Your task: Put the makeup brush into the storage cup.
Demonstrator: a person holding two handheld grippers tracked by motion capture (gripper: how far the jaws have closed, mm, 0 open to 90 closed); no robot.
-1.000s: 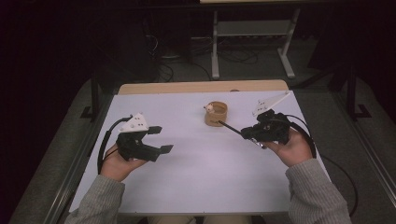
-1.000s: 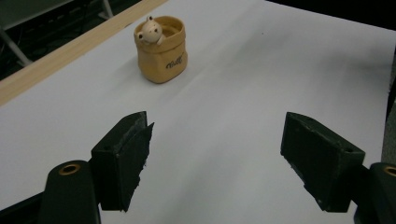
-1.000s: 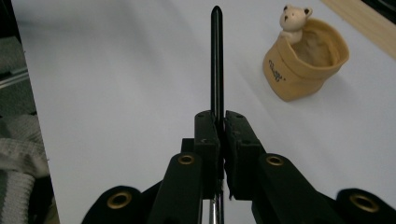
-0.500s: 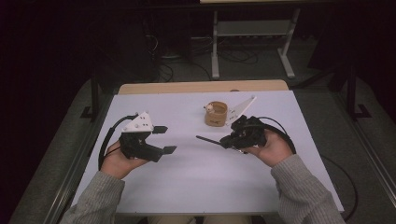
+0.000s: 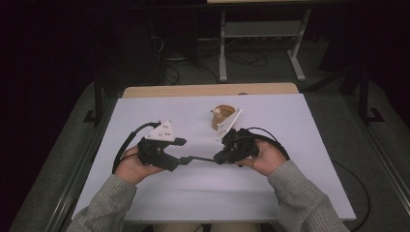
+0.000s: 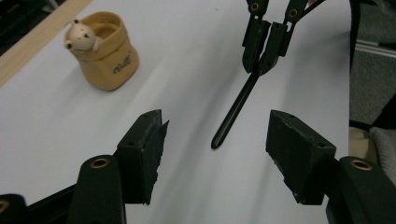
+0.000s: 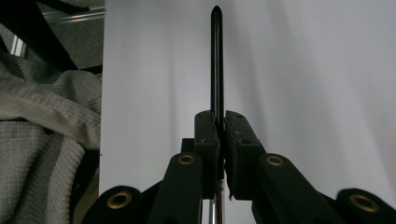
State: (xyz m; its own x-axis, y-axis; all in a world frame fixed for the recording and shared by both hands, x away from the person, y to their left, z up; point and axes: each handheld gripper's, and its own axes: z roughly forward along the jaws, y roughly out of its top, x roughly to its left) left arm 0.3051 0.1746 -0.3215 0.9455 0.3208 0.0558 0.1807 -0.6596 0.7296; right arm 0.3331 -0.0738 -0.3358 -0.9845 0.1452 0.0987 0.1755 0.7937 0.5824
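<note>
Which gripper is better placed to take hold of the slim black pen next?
Left. The left gripper is open, with the slim black pen pointing between its jaws; the right gripper already clamps it.

The tan cup (image 6: 108, 58) bears small white lettering on its side, too blurred to read.

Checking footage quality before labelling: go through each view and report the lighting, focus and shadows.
High view: the white table is evenly lit, the room behind nearly black, detail soft. Left gripper view: the tan holder and black pen are fairly sharp, the near jaws slightly soft, with faint shadow streaks on the table. Right gripper view: the pen is crisp, the foreground jaws dark, the knit sleeve blurred.
</note>
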